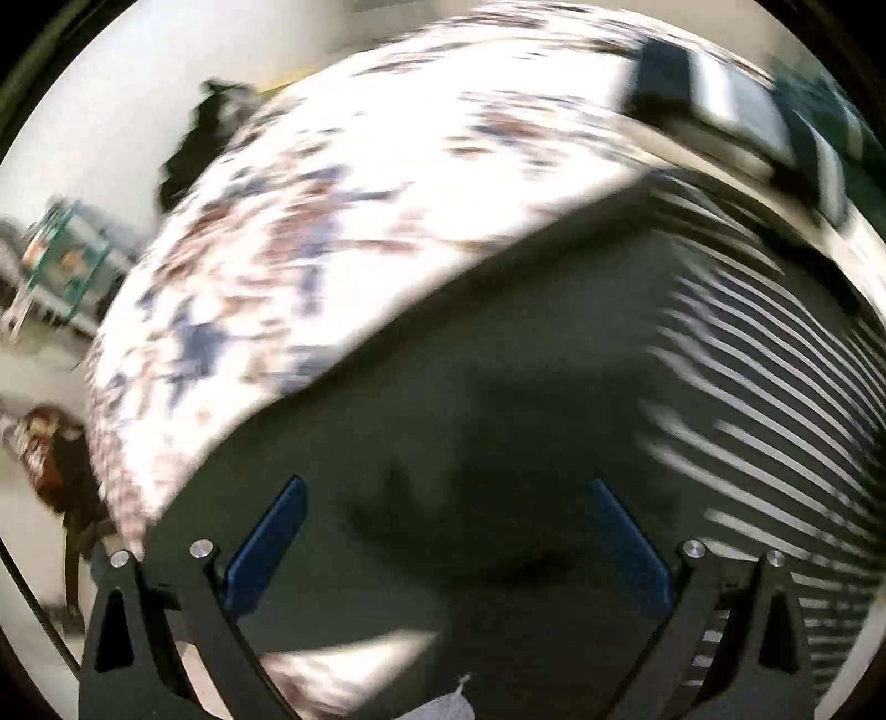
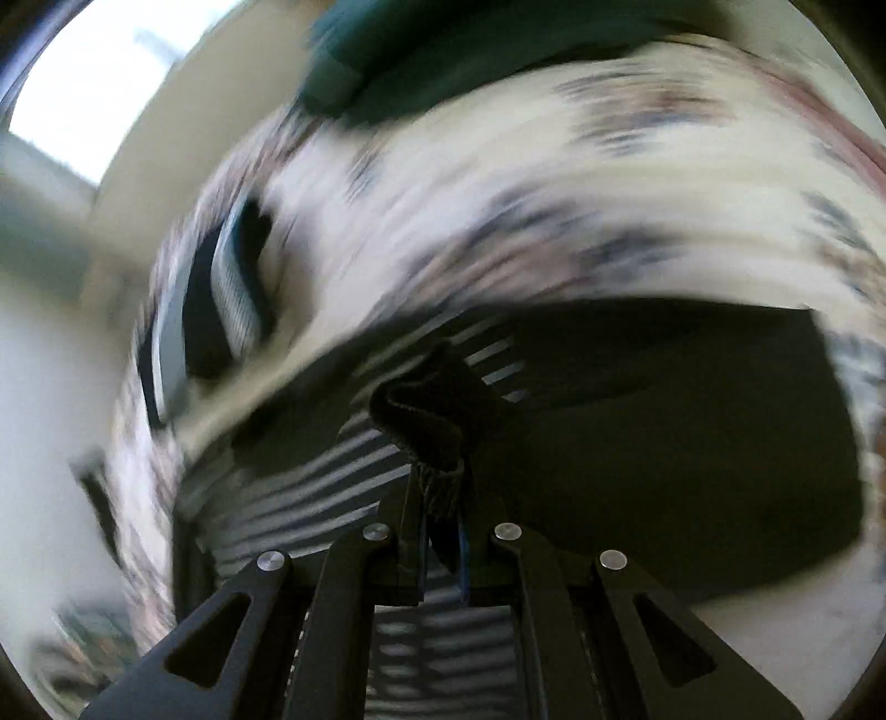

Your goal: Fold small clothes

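Note:
A dark garment [image 1: 443,387] with a black-and-white striped part [image 1: 775,415] lies spread on a floral sheet [image 1: 332,194]; the picture is blurred. My left gripper [image 1: 448,487] hangs above the dark cloth, its blue-padded fingers [image 1: 271,537] wide open with nothing between them. In the right wrist view my right gripper [image 2: 440,498] is shut on a bunched dark fold of the garment [image 2: 426,410], which rises from its fingertips. Striped cloth [image 2: 310,482] lies left of it and plain dark cloth [image 2: 692,443] to the right.
A folded pile of dark and pale clothes [image 1: 720,99] sits at the far right of the floral sheet, seen also as folded clothes [image 2: 221,299]. A green cloth [image 2: 443,50] lies at the far edge. Beyond the sheet's left edge are pale floor and a shelf [image 1: 61,260].

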`<action>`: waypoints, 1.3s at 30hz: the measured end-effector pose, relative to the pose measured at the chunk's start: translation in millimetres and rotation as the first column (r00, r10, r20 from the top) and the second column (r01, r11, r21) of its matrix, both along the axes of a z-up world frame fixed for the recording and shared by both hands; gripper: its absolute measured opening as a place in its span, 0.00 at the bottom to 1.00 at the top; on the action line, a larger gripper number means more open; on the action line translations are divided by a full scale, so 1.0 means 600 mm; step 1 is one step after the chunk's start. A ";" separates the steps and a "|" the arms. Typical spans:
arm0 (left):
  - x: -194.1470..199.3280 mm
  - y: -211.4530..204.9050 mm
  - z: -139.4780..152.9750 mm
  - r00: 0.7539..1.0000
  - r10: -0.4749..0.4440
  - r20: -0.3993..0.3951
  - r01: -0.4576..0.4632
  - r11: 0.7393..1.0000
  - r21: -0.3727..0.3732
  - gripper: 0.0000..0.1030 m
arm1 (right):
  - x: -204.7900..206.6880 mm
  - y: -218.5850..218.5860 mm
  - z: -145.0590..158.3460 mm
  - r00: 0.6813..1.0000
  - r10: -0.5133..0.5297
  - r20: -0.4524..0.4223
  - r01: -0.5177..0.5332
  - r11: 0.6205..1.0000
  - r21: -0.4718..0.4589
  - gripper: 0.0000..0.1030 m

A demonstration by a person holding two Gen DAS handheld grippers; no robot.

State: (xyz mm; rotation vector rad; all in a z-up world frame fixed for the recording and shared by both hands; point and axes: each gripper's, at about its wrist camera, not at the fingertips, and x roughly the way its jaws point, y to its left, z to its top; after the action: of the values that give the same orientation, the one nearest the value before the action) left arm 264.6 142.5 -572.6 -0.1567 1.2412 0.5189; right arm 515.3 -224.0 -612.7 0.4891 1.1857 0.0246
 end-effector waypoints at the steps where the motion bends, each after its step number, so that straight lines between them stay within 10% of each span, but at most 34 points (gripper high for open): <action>1: -0.017 0.046 0.005 1.000 0.028 -0.003 -0.028 1.000 0.010 1.00 | 0.016 0.076 -0.014 0.998 0.065 -0.014 -0.066 0.998 -0.017 0.07; 6: -0.075 0.164 0.024 0.996 0.087 -0.015 -0.086 0.994 0.061 1.00 | 0.024 0.376 -0.045 0.951 0.307 -0.044 -0.310 0.949 -0.063 0.07; 11: -0.127 0.266 0.007 0.989 0.146 -0.040 -0.144 0.989 0.028 1.00 | -0.019 0.517 -0.091 0.890 0.428 -0.156 -0.454 0.866 -0.210 0.08; 13: -0.147 0.288 0.005 0.987 0.155 -0.039 -0.156 0.988 -0.010 1.00 | -0.033 0.503 -0.089 0.893 0.418 -0.168 -0.441 0.886 -0.143 0.14; 15: -0.170 0.309 0.001 0.988 0.149 -0.040 -0.151 0.987 -0.059 1.00 | -0.056 0.458 -0.071 0.911 0.369 -0.185 -0.374 0.927 0.004 0.52; 17: -0.198 0.329 -0.009 0.989 0.136 -0.059 -0.143 0.981 -0.130 1.00 | -0.094 0.398 -0.045 0.937 0.301 -0.177 -0.285 0.952 0.113 0.68; 28: -0.318 0.388 -0.133 0.954 0.250 -0.164 -0.296 0.860 -0.415 0.99 | -0.280 0.158 -0.036 0.926 0.096 -0.365 -0.108 0.994 -0.014 0.69; 31: -0.307 0.372 -0.142 0.962 0.235 -0.139 -0.271 0.879 -0.391 0.57 | -0.271 0.185 -0.057 0.915 0.112 -0.388 -0.139 0.989 -0.042 0.69; 32: -0.302 0.367 -0.126 0.967 0.226 -0.119 -0.254 0.897 -0.362 0.19 | -0.282 0.196 -0.062 0.911 0.122 -0.394 -0.152 0.987 -0.047 0.69; 33: -0.297 0.366 -0.111 0.970 0.218 -0.105 -0.242 0.904 -0.353 0.04 | -0.279 0.212 -0.062 0.909 0.129 -0.397 -0.159 0.986 -0.043 0.69; 39: -0.256 0.437 0.035 0.951 0.283 0.123 -0.238 0.926 -0.292 0.04 | -0.304 0.295 -0.055 0.909 0.190 -0.371 -0.225 0.973 -0.054 0.69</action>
State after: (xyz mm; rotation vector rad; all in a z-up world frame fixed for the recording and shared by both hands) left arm 111.3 404.8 -551.3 -0.5965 1.1317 0.5503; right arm 332.6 -47.1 -645.6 0.2856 1.5942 0.0618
